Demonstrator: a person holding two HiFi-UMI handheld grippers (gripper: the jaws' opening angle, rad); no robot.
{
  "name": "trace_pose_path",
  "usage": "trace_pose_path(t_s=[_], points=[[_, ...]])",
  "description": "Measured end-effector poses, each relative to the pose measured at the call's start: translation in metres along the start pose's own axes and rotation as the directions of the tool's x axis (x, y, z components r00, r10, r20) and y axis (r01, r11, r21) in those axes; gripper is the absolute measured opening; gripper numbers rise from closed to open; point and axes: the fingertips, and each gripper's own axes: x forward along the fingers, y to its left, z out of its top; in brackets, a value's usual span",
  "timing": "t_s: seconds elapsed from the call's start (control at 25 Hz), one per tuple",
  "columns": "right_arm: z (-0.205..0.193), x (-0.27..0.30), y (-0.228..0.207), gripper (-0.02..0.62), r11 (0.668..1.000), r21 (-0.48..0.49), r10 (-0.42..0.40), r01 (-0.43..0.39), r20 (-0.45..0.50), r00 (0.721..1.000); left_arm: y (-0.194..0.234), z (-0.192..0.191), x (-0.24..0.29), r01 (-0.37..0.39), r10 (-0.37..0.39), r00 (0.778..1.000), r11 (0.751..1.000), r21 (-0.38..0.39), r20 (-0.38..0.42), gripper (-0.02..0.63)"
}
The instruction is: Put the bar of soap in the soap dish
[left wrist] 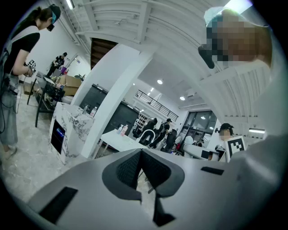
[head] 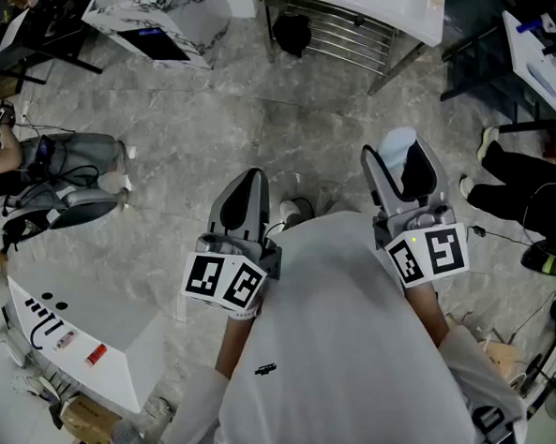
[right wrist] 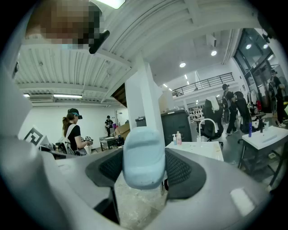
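A pale blue bar of soap (right wrist: 144,157) sits between the jaws of my right gripper (right wrist: 144,173), whose dark ribbed pads press on both of its sides. In the head view the same soap (head: 395,147) shows at the tip of the right gripper (head: 401,172), held level above the grey stone floor. My left gripper (head: 246,197) is held level beside it, to the left. Its jaws (left wrist: 141,152) meet at the tips with nothing between them. I cannot make out a soap dish in any view.
A white sink table (right wrist: 198,148) with a faucet and bottles stands ahead to the right. A marble-patterned cabinet (head: 159,12) and a white table over a wire rack (head: 366,15) lie ahead. Several people stand around the room. A white panel (head: 74,335) is at my lower left.
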Motion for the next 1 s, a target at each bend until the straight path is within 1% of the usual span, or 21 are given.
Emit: trace_pose_path(t_s=[0.08, 0.16, 0.28, 0.4, 0.56, 0.72, 0.84, 1.0], points=[[0.003, -0.008, -0.004, 0.299, 1.000, 0.000, 0.021, -0.021, -0.010, 1.000, -0.015, -0.008, 0.002, -0.003, 0.003, 1.000, 1.000, -0.002, -0.016, 0.000], [0.009, -0.016, -0.014, 0.299, 0.999, 0.015, 0.034, -0.034, -0.012, 0.999, -0.031, -0.013, 0.011, 0.000, 0.001, 1.000, 1.000, 0.012, -0.029, 0.000], [0.015, -0.030, -0.035, 0.299, 0.999, 0.021, 0.034, -0.034, -0.010, 0.999, -0.055, -0.017, 0.029, 0.008, -0.007, 0.999, 0.999, 0.032, -0.042, 0.000], [0.016, -0.048, -0.059, 0.299, 0.998, 0.046, 0.040, -0.040, -0.009, 0.999, -0.078, -0.032, 0.038, -0.005, 0.007, 0.998, 1.000, 0.029, -0.063, 0.000], [0.021, -0.076, -0.095, 0.299, 0.997, 0.071, 0.043, -0.044, 0.008, 0.999, -0.117, -0.050, 0.048, -0.019, 0.023, 0.996, 0.999, 0.044, -0.089, 0.000], [0.019, -0.099, -0.126, 0.299, 0.996, 0.063, 0.058, -0.059, 0.017, 0.998, -0.146, -0.062, 0.051, -0.040, 0.045, 0.995, 0.997, 0.061, -0.087, 0.000], [0.014, -0.116, -0.145, 0.299, 0.996, 0.057, 0.062, -0.063, 0.027, 0.998, -0.164, -0.073, 0.051, -0.040, 0.047, 0.995, 0.996, 0.083, -0.086, 0.000], [0.013, -0.142, -0.163, 0.299, 0.996, 0.050, 0.067, -0.070, 0.048, 0.997, -0.184, -0.093, 0.053, -0.040, 0.047, 0.996, 0.995, 0.088, -0.078, 0.000]])
